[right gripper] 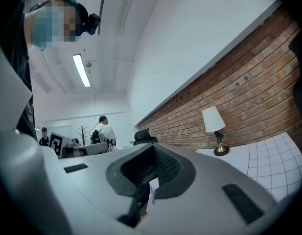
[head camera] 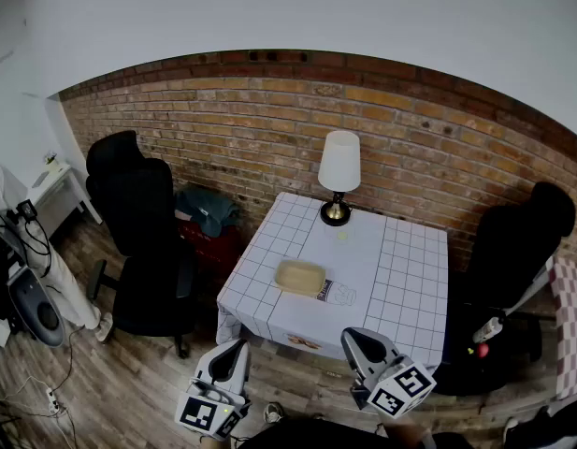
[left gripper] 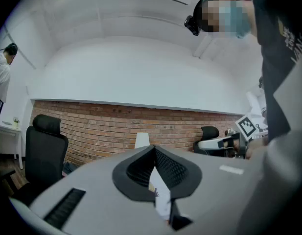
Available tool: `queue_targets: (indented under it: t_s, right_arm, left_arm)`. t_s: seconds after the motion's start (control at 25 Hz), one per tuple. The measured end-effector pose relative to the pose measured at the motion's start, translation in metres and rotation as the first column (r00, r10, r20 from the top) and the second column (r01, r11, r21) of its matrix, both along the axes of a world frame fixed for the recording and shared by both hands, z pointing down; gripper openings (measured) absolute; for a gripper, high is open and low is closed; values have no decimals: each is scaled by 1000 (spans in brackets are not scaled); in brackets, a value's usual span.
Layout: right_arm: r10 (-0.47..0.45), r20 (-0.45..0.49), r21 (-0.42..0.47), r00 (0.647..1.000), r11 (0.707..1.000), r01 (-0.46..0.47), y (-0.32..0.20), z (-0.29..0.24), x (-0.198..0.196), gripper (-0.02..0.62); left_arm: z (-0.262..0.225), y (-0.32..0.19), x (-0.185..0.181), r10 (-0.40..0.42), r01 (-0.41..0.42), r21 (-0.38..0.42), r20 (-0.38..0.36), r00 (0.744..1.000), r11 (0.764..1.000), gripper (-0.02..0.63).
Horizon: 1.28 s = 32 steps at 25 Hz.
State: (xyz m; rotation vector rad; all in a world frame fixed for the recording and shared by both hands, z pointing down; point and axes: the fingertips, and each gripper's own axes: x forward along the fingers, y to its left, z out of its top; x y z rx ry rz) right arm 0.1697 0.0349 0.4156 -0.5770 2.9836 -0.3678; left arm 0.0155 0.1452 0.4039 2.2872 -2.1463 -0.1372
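The shallow tan rectangular tray (head camera: 300,277) lay untouched on the white grid-patterned tablecloth (head camera: 410,288) in front of the white-shaded lamp (head camera: 338,181), while the left gripper (head camera: 238,346) and right gripper (head camera: 353,338), their 2 pairs of jaws pressed together and empty, hovered well short of that lamp.

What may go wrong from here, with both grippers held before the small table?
The lamp stands tall at the back of the table; a reach past the tan tray might tip it. The left gripper and right gripper are shut, so either would likely push the tray, not grip it. The hanging tablecloth might snag.
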Motion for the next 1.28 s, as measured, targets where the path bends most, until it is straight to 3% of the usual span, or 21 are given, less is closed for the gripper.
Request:
queue_targets:
  t_s: [0.84, 1.28]
  right_arm:
    - [-23, 48, -28, 999, 999, 25, -3, 8, 6, 4]
    - [73, 49, -18, 996, 997, -72, -18, -2, -47, 4]
  left_arm:
    - [15, -1, 2, -30, 30, -4, -53, 998, 1000, 9]
    - [7, -20, -61, 40, -40, 12, -54, 998, 999, 9]
